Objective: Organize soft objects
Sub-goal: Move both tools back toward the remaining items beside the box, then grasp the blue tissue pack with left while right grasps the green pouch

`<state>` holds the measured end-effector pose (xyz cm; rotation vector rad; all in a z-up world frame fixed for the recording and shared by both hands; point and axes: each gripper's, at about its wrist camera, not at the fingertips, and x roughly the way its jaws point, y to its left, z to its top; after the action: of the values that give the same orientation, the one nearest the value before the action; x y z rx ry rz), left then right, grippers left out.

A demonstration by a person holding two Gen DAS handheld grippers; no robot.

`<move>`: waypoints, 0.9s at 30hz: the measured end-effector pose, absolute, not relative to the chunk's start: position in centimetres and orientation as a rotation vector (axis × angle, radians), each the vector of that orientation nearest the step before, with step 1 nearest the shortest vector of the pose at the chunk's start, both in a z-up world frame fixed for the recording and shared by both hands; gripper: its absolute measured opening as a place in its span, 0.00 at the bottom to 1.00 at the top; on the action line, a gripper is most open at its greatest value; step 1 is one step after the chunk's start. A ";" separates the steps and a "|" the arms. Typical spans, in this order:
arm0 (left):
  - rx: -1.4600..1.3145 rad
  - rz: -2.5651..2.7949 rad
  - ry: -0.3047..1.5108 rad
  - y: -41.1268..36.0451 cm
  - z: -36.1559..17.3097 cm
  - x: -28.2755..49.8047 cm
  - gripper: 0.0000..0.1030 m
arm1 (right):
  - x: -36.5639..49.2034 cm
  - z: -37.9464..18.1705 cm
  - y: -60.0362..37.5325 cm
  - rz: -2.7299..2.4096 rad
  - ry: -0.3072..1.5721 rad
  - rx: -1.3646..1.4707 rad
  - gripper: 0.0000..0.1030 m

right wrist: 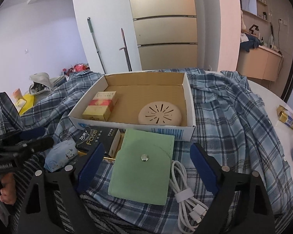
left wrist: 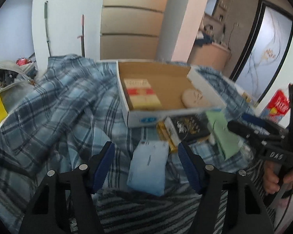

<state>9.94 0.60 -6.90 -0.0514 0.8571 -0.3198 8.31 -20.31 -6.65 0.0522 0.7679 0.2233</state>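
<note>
A pale blue tissue pack (left wrist: 148, 167) lies on the plaid shirt (left wrist: 64, 97), between the blue pads of my left gripper (left wrist: 145, 146). The jaws stand open with a gap on each side of the pack. In the right wrist view a green snap pouch (right wrist: 142, 167) lies flat between the fingers of my right gripper (right wrist: 147, 148); those jaws are open and the pads stay clear of it. The white cardboard box (right wrist: 127, 126) just beyond holds a yellow-red pack (right wrist: 100, 106) and a round beige disc (right wrist: 160, 115).
A black tissue pack (right wrist: 95, 138) and a gold box (left wrist: 166, 134) lie in front of the cardboard box (left wrist: 138, 119). A coiled white cable (right wrist: 183, 191) sits right of the pouch. Striped cloth (left wrist: 146, 210) covers the near edge. A small gold box (right wrist: 287, 117) rests on the white table at right.
</note>
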 end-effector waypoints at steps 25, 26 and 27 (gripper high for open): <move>-0.029 -0.350 0.980 0.1 -8.9 10.7 0.41 | 10.1 -9.2 -19.8 0.243 0.925 0.065 0.75; -0.025 -0.350 0.971 0.1 -8.7 10.6 0.41 | 10.1 -9.2 -19.7 0.243 0.923 0.062 0.75; -0.020 -0.349 0.960 0.0 -8.5 10.4 0.41 | 10.0 -9.1 -19.7 0.242 0.921 0.059 0.75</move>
<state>10.43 0.04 -8.54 -0.0199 0.9595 -0.3495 10.03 -19.68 -9.13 0.0592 0.9206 0.2422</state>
